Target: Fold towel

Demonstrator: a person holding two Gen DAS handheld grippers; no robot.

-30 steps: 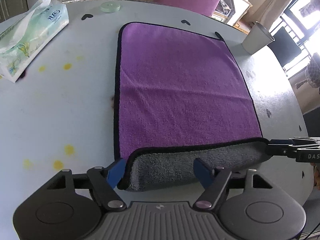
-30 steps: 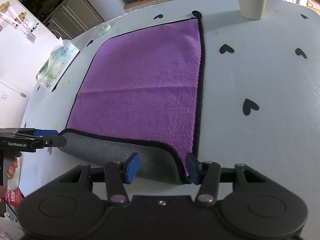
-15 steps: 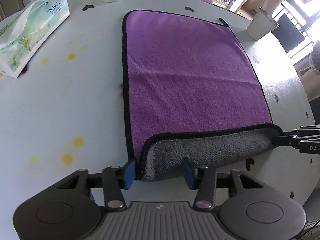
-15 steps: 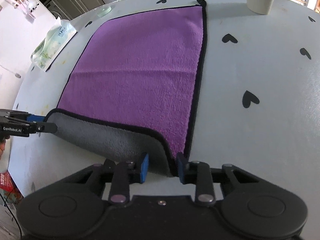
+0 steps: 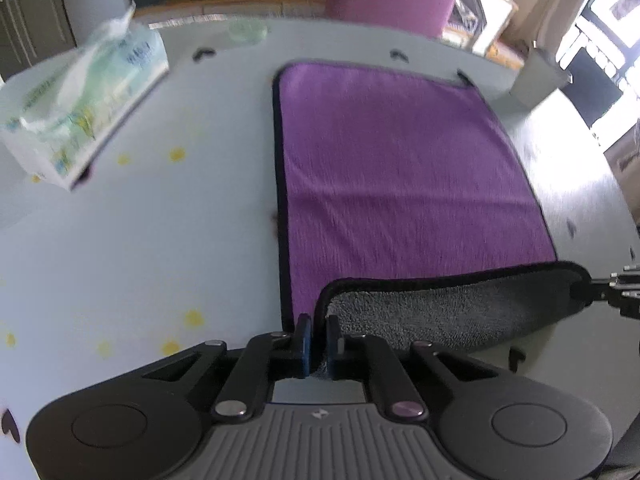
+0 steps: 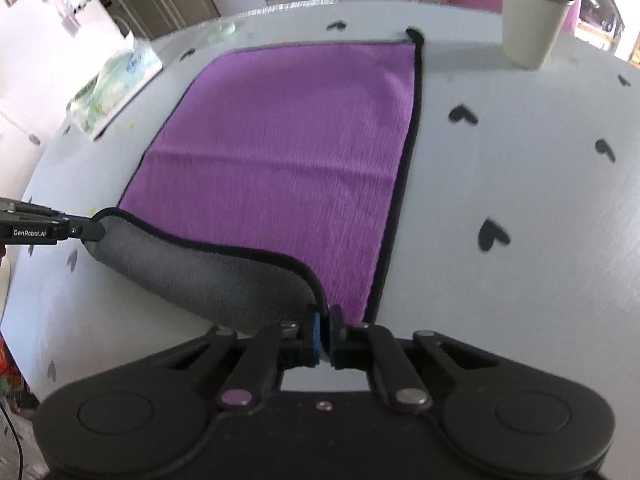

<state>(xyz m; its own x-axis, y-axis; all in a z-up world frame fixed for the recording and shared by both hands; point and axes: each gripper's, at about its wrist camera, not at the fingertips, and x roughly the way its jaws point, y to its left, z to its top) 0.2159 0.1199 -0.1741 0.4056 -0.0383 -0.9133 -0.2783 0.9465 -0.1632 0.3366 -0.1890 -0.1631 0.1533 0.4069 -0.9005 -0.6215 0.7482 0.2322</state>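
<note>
A purple towel [image 5: 400, 176] with a black border and grey underside lies flat on the white table [image 5: 140, 248]; it also shows in the right wrist view [image 6: 288, 140]. Its near edge is lifted and curled over, grey side [image 5: 452, 316] up. My left gripper [image 5: 318, 340] is shut on the towel's near left corner. My right gripper [image 6: 325, 332] is shut on the near right corner. Each gripper shows in the other's view, the right one [image 5: 616, 292] at the far right, the left one [image 6: 60, 230] at the far left.
A tissue pack [image 5: 84, 108] lies at the back left. A pale cup [image 6: 532, 20] stands at the back right beyond the towel. A small round glass dish [image 5: 247, 31] sits at the far edge. Black heart marks [image 6: 492, 234] dot the table.
Both grippers have closed from open onto the near corners of the towel. The near edge has risen off the table and curls further over the purple side.
</note>
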